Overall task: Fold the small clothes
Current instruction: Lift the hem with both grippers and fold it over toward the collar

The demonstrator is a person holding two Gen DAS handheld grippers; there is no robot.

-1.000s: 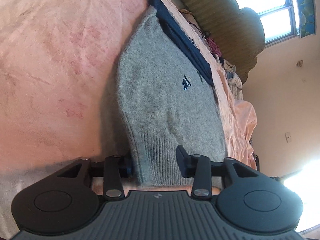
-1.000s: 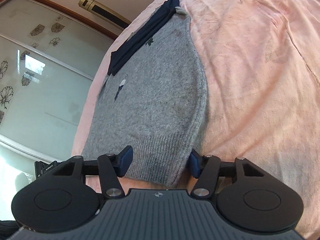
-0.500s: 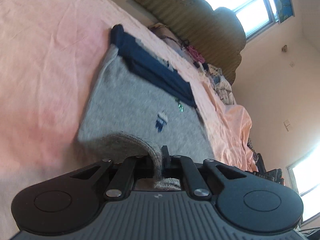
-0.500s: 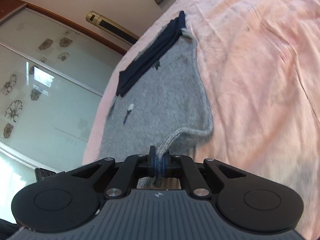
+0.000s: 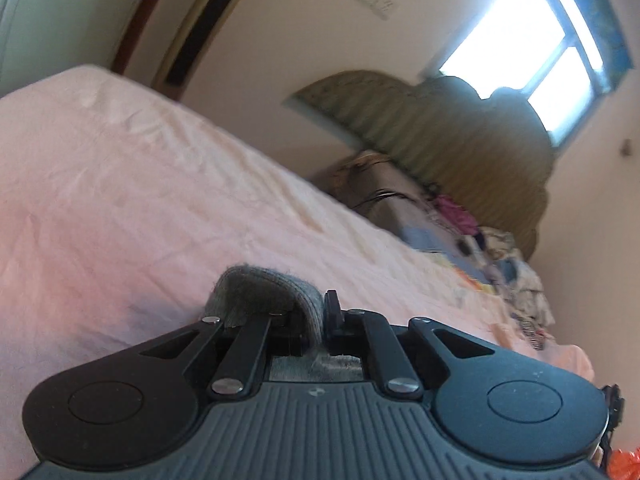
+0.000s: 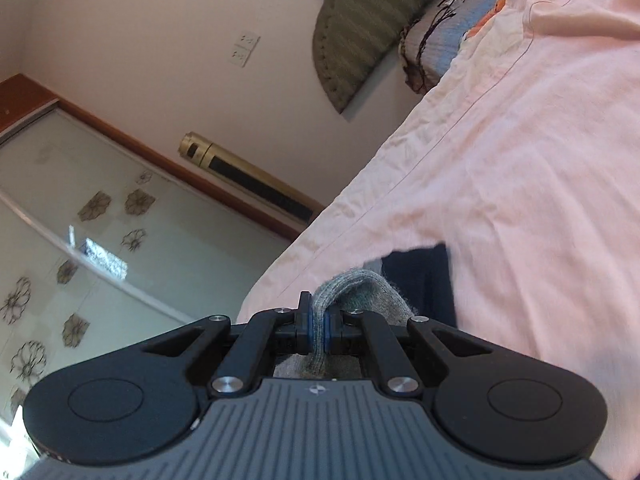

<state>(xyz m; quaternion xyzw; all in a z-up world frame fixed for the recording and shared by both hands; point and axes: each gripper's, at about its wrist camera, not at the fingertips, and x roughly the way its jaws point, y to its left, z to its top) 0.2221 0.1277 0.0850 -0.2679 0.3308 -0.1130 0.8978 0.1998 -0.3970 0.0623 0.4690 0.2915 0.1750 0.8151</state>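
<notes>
Both grippers, left gripper (image 5: 318, 320) and right gripper (image 6: 318, 326), pinch the grey sweater hem (image 6: 360, 292), mid-fold. Next, probably lay it towards twelve o'clock onto the dark collar (image 6: 424, 276).

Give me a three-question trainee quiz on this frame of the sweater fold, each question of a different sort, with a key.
1. True or false: the left gripper is shut on the grey sweater.
2. What does the right gripper pinch between its blue pads? A) the pink bedsheet B) the grey sweater's ribbed edge C) a cable
3. Fill in: in the right wrist view, the fabric lying just beyond the pinched knit is the ____ collar.

Key: 1 true; 2 B; 3 navy.
</notes>
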